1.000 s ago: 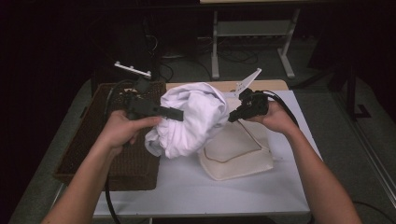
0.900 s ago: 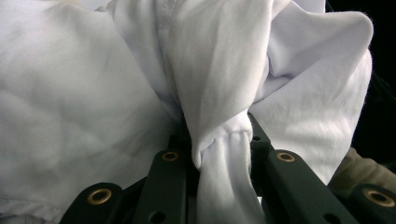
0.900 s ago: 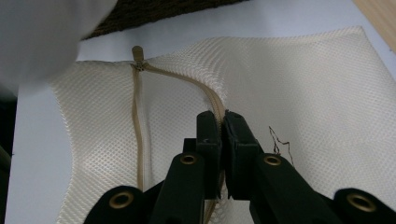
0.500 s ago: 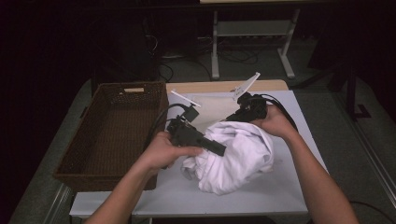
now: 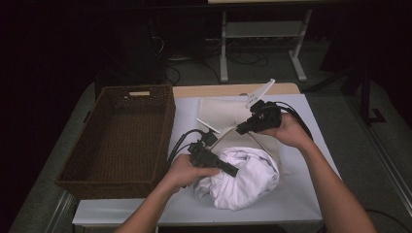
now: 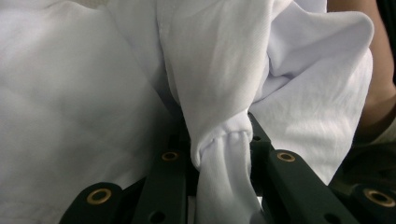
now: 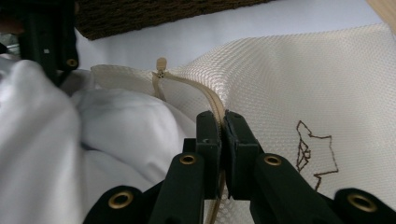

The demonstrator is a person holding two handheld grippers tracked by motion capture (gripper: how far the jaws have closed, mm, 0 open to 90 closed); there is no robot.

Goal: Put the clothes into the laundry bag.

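- My left gripper (image 5: 232, 170) is clamped on a gathered fold of the white garment (image 5: 245, 177). In the left gripper view the cloth (image 6: 224, 154) is pinched into a tight neck between the jaws, so the bundle can be steered as one mass.
- The garment lies bunched on the white table cover (image 5: 301, 204), at the near edge of the cream mesh laundry bag (image 5: 223, 112), to the right of the wicker basket (image 5: 121, 136).
- My right gripper (image 5: 241, 129) is closed on the zipper edge of the bag. In the right gripper view the jaws grip the zipper tape (image 7: 215, 105) just below the zipper pull (image 7: 161, 63).
- I judge that this hold lifts the bag's lip and keeps the mouth open toward the garment.
- The mesh (image 7: 299, 79) slopes away from the grip, which suggests tension along the opening.
- The basket is empty and stands apart from both grippers.
- Likely risk: cloth snagging on the zipper teeth.
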